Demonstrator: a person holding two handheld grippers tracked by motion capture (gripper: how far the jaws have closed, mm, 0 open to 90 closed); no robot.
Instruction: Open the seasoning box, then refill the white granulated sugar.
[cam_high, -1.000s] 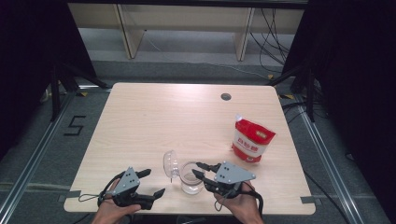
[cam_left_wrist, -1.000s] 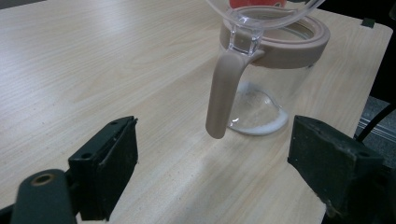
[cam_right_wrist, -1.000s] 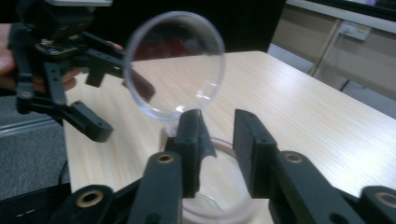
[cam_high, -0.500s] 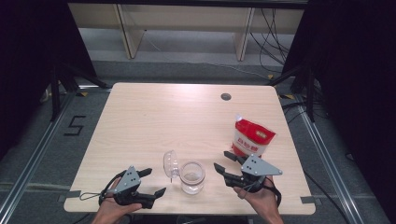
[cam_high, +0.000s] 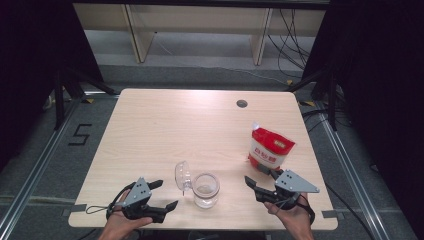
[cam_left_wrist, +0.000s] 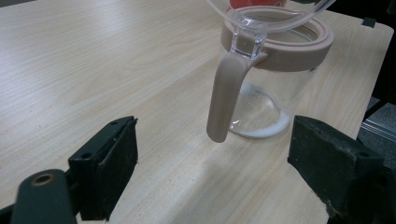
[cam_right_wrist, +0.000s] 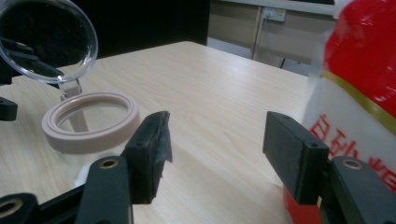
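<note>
1. Right tongs (cam_high: 259, 181) have moved off the jar (cam_high: 206, 190) toward the right side of the worktop (cam_high: 200, 130); a second ago they sat right at the jar's rim.
2. Right tongs' jaws have just been opening and now stand apart, nothing between them. In the right gripper view only bare worktop shows in the gap.
3. Left tongs (cam_high: 164, 195) are in the same spot at the near left edge, jaws apart, holding nothing.
4. Jar: clear glass, standing upright near the front edge between the two tongs, touching neither. Beige ring (cam_right_wrist: 91, 120) around the mouth.
5. Lid (cam_high: 182, 176): clear dome, hinged open, standing up on the jar's left side in the high view.
6. Left gripper view: beige latch tab (cam_left_wrist: 227, 95) hangs down the jar's side from the hinge. White residue shows at the jar's bottom (cam_left_wrist: 261, 123).
7. Bag (cam_high: 270, 148): red and white pouch, upright, just beyond the right tongs. Right gripper view puts it close beside the right-hand jaw; contact cannot be told.
8. Small dark round hole (cam_high: 242, 103) in the worktop near the far edge, well apart from everything.
</note>
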